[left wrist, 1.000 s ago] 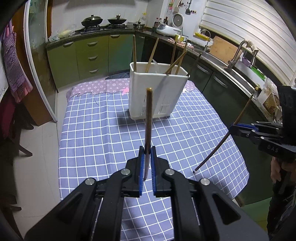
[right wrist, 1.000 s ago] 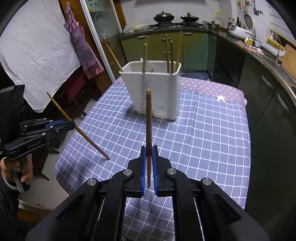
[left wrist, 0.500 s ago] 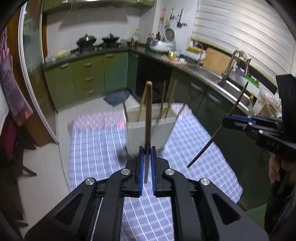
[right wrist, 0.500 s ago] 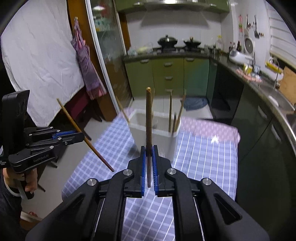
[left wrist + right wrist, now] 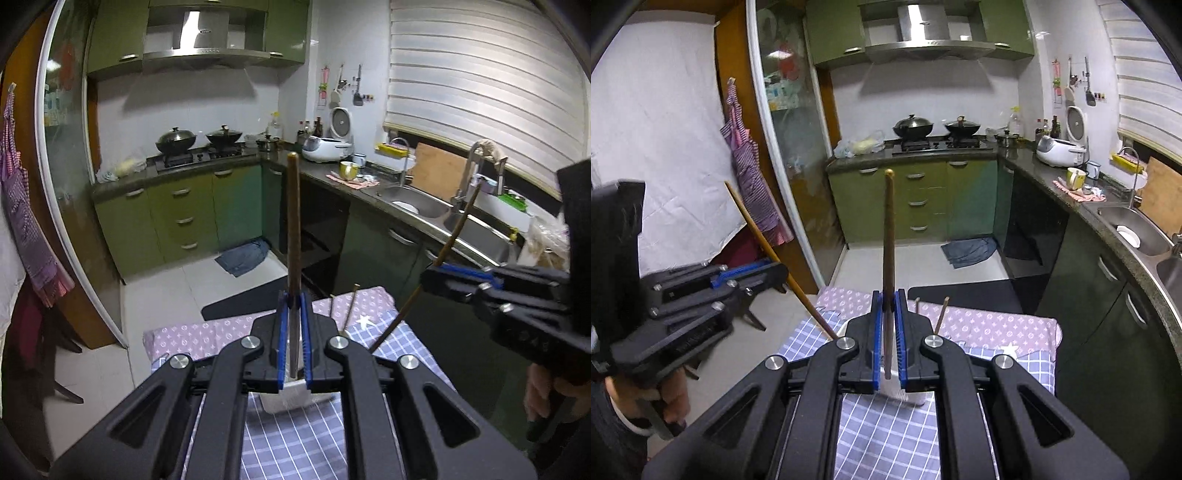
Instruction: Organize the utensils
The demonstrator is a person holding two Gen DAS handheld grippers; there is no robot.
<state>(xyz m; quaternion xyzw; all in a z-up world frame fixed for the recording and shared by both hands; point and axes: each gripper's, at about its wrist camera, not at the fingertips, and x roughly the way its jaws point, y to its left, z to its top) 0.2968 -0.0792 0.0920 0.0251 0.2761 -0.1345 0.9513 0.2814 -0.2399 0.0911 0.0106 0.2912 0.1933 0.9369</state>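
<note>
My left gripper [image 5: 293, 317] is shut on a brown wooden chopstick [image 5: 293, 229] that stands upright between its blue pads. My right gripper [image 5: 888, 317] is shut on another brown chopstick [image 5: 888, 236], also upright. Each gripper shows in the other's view: the right one [image 5: 436, 277] at the right, the left one [image 5: 775, 267] at the left, each with its chopstick slanting down. The white utensil holder [image 5: 286, 400] sits just below and behind my fingers, mostly hidden; it also shows in the right wrist view [image 5: 908, 395]. Two chopstick tips [image 5: 942, 314] rise from it.
The table carries a blue checked cloth [image 5: 882, 435] with a pink patterned cloth [image 5: 997, 326] at the far end. Green kitchen cabinets [image 5: 177, 218], a stove with two woks [image 5: 934, 127] and a sink counter [image 5: 417, 206] stand beyond the table.
Both grippers have tilted up and come close over the holder, each still holding its chopstick. The holder has dropped from mid-view to behind the fingers.
</note>
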